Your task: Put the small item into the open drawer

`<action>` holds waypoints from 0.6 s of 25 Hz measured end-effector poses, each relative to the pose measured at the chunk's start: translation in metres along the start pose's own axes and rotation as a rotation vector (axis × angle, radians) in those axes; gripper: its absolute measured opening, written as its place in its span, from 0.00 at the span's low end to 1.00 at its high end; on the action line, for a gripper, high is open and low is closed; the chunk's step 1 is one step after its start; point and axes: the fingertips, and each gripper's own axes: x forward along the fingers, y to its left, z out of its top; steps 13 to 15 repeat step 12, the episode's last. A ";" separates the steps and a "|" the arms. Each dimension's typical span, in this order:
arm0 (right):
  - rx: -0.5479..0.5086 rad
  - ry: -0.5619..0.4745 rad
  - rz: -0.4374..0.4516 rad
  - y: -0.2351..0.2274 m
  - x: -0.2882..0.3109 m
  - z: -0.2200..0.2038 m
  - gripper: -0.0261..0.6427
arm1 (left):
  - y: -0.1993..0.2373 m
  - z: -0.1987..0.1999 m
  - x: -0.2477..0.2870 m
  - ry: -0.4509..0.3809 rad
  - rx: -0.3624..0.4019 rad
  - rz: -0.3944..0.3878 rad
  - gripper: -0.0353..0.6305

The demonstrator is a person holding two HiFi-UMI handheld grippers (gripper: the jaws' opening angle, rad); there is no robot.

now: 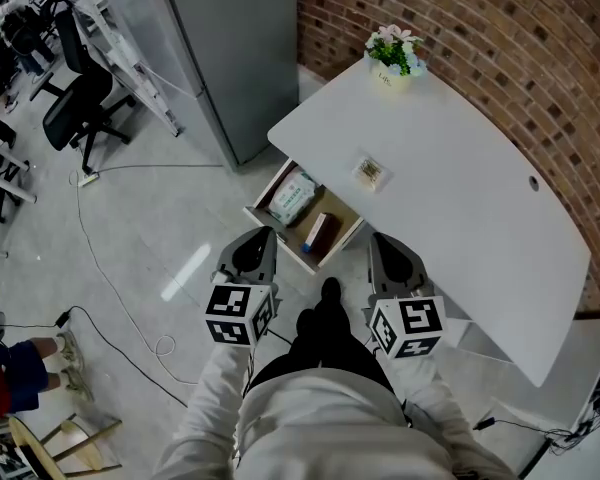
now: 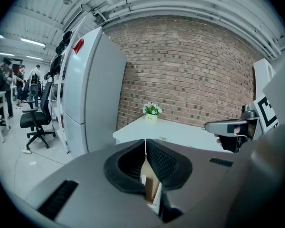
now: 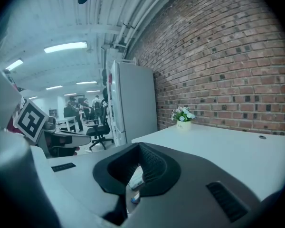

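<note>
The small item (image 1: pixel 370 172), a flat clear packet, lies on the white table (image 1: pixel 460 188), just beyond the open drawer (image 1: pixel 345 240). The wooden drawer juts out from under the table's near-left edge and holds a green-and-white pack (image 1: pixel 293 196) and a brown box (image 1: pixel 320 230). My left gripper (image 1: pixel 263 234) hovers at the drawer's near-left corner, its jaws shut with nothing between them. Over the table edge, right of the drawer, my right gripper (image 1: pixel 381 240) also has its pads together and is empty. The left gripper view shows the packet (image 2: pixel 162 138) far ahead on the table.
A potted flower (image 1: pixel 393 58) stands at the table's far corner by the brick wall (image 1: pixel 500 28). A tall grey cabinet (image 1: pixel 230 48) stands left of the table. Cables (image 1: pixel 110 298) trail on the floor, and office chairs (image 1: pixel 80 108) are farther left. My shoe (image 1: pixel 328 303) is below the drawer.
</note>
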 end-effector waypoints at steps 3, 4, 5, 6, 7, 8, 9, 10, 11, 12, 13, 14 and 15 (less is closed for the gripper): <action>0.003 0.005 0.004 -0.001 0.001 -0.002 0.08 | -0.003 0.001 0.002 0.004 0.012 -0.005 0.09; 0.005 0.007 0.005 -0.002 0.002 -0.002 0.08 | -0.003 0.001 0.002 0.005 0.014 -0.007 0.09; 0.006 0.008 0.007 -0.002 0.003 -0.003 0.08 | -0.003 0.001 0.003 0.004 0.013 -0.006 0.09; 0.007 0.009 0.010 -0.002 0.003 -0.004 0.08 | -0.003 0.001 0.003 0.002 0.009 -0.004 0.09; 0.008 0.010 0.013 -0.002 0.005 -0.004 0.08 | -0.003 0.001 0.004 0.000 0.006 -0.003 0.09; 0.008 0.011 0.016 -0.002 0.006 -0.004 0.08 | -0.002 0.001 0.005 -0.001 0.005 -0.002 0.09; 0.009 0.012 0.020 -0.001 0.007 -0.005 0.08 | -0.002 0.001 0.006 -0.001 0.005 -0.001 0.09; 0.010 0.012 0.025 -0.001 0.009 -0.005 0.08 | -0.002 0.000 0.007 0.001 0.006 -0.001 0.09; 0.012 0.012 0.030 0.000 0.010 -0.006 0.08 | -0.001 -0.001 0.008 0.004 0.006 0.000 0.09; 0.014 0.013 0.036 0.000 0.011 -0.007 0.08 | -0.001 -0.002 0.010 0.007 0.007 0.001 0.09; 0.014 0.013 0.036 0.000 0.011 -0.007 0.08 | -0.001 -0.002 0.010 0.007 0.007 0.001 0.09; 0.014 0.013 0.036 0.000 0.011 -0.007 0.08 | -0.001 -0.002 0.010 0.007 0.007 0.001 0.09; 0.014 0.013 0.036 0.000 0.011 -0.007 0.08 | -0.001 -0.002 0.010 0.007 0.007 0.001 0.09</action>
